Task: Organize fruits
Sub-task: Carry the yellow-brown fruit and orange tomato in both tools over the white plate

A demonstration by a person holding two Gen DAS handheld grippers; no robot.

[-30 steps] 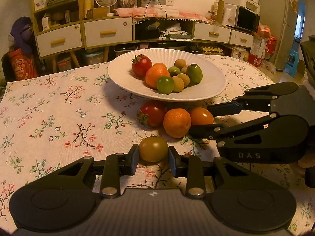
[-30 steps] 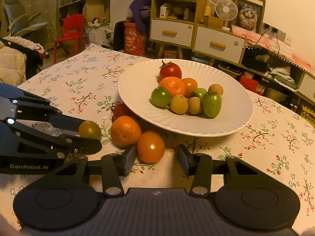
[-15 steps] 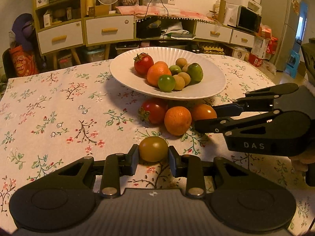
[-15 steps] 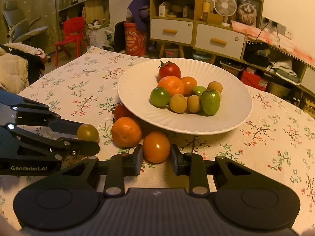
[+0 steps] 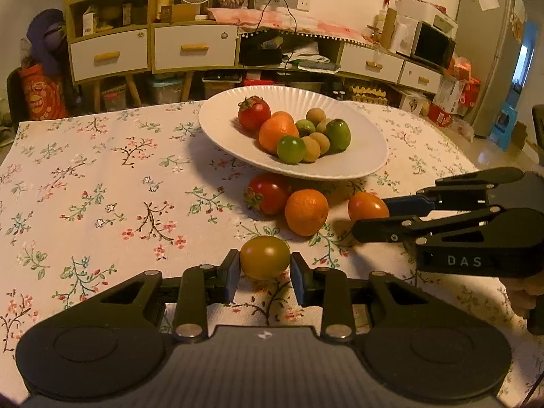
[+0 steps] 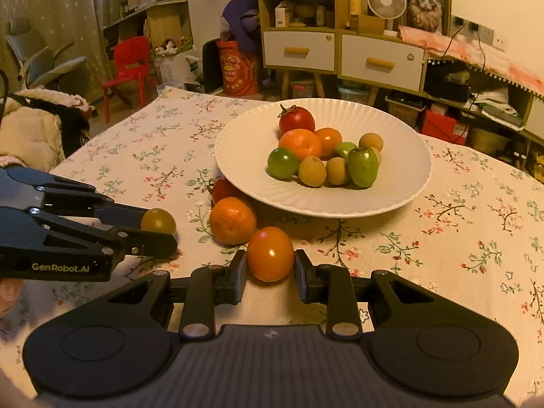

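My left gripper (image 5: 265,273) is shut on an olive-yellow tomato (image 5: 265,257), held a little above the floral tablecloth; it also shows in the right wrist view (image 6: 158,221). My right gripper (image 6: 270,270) is shut on an orange tomato (image 6: 270,253), which also shows in the left wrist view (image 5: 368,206). A white plate (image 5: 360,159) behind them holds several fruits: a red tomato (image 5: 254,113), an orange (image 5: 277,135), green and tan ones. A red tomato (image 5: 268,193) and an orange (image 5: 306,212) lie on the cloth in front of the plate.
The table with the floral cloth (image 5: 102,183) stretches to the left of the plate. Cabinets with drawers (image 5: 193,47) and clutter stand behind the table. A red chair (image 6: 127,68) stands off the table's far left in the right wrist view.
My right gripper closed on the orange tomato and lifted it slightly away from the orange. My left gripper rose with the olive-yellow tomato, so the plate looks farther off.
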